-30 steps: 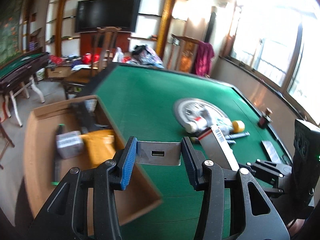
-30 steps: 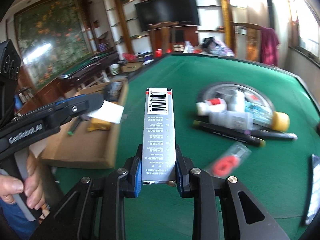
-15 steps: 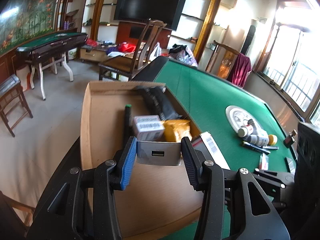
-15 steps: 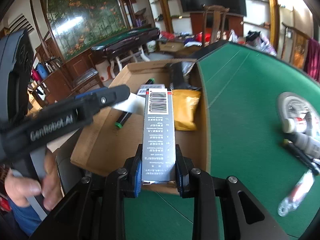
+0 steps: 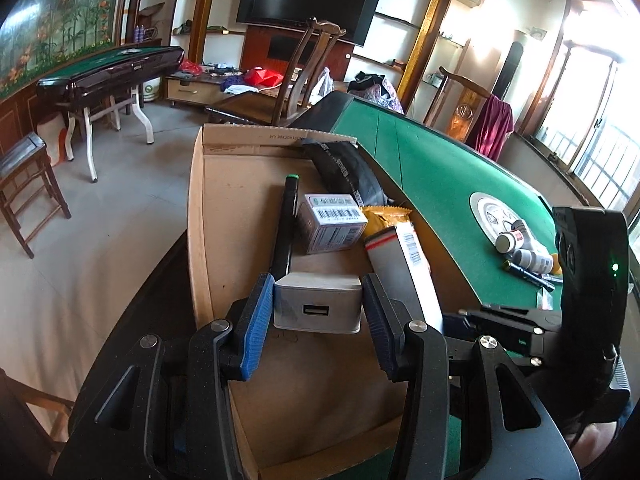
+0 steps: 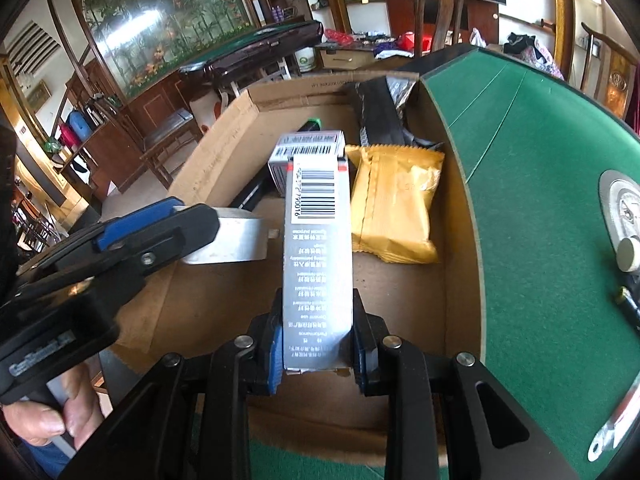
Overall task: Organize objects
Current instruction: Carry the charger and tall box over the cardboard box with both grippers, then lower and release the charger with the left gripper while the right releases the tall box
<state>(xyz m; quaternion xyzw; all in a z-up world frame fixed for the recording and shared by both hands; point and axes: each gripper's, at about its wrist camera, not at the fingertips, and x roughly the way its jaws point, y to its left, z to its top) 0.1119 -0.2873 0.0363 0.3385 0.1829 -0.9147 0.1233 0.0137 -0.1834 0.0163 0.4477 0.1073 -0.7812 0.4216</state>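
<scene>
White charger block (image 5: 318, 302) sits pinched in the left claw (image 5: 318, 312), above the cardboard box (image 5: 240, 216) floor; ahead lie a small barcoded carton (image 5: 332, 228) and a marker (image 5: 286, 224). From the right wrist, the right claw (image 6: 316, 344) pinches a long grey barcoded box (image 6: 318, 256) over the same box, a yellow packet (image 6: 394, 208) just right, green desk (image 6: 540, 208) beyond.
</scene>
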